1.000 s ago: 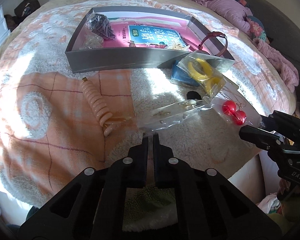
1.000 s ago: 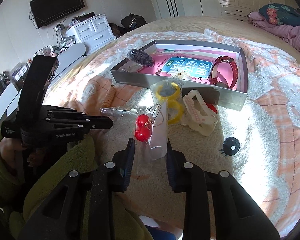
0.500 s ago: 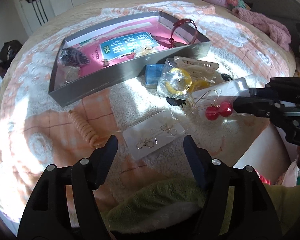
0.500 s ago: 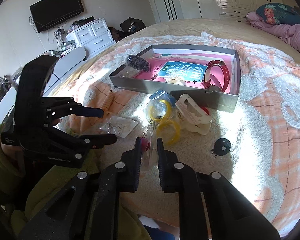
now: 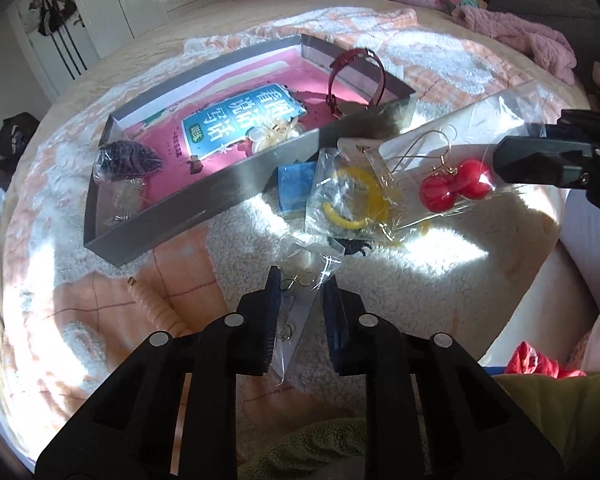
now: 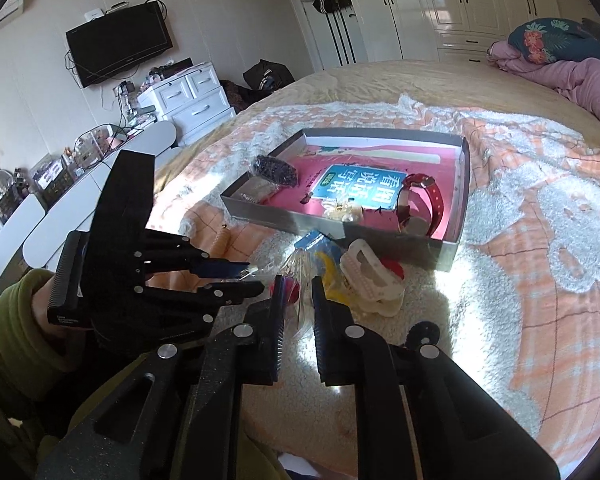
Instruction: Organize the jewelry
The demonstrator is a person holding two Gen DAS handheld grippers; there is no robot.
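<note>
A clear packet of small gold earrings [image 5: 300,280] stands pinched between the pads of my left gripper [image 5: 302,292], whose jaws are just closing shut on it, just above the fluffy blanket. My right gripper [image 5: 496,160] comes in from the right, shut on a clear bag with red ball earrings [image 5: 456,190] held in the air. In the right wrist view that bag [image 6: 290,292] sits between the right gripper [image 6: 298,292] fingers, with the left gripper [image 6: 254,278] close on its left. The grey tray [image 5: 220,188] lies beyond both.
The tray [image 6: 284,220] holds a pink book, a red watch [image 5: 356,76] and a dark beaded bag [image 5: 126,160]. In front of it lie bagged yellow hoops [image 5: 352,204], a blue item [image 5: 296,188], a white clip [image 6: 372,276], a peach spiral tie [image 5: 156,308] and a black piece [image 6: 424,330].
The left gripper opened wide over the gold earring packet, rolled, then closed on it. The right gripper closed on the red earring bag and raised it off the blanket.
</note>
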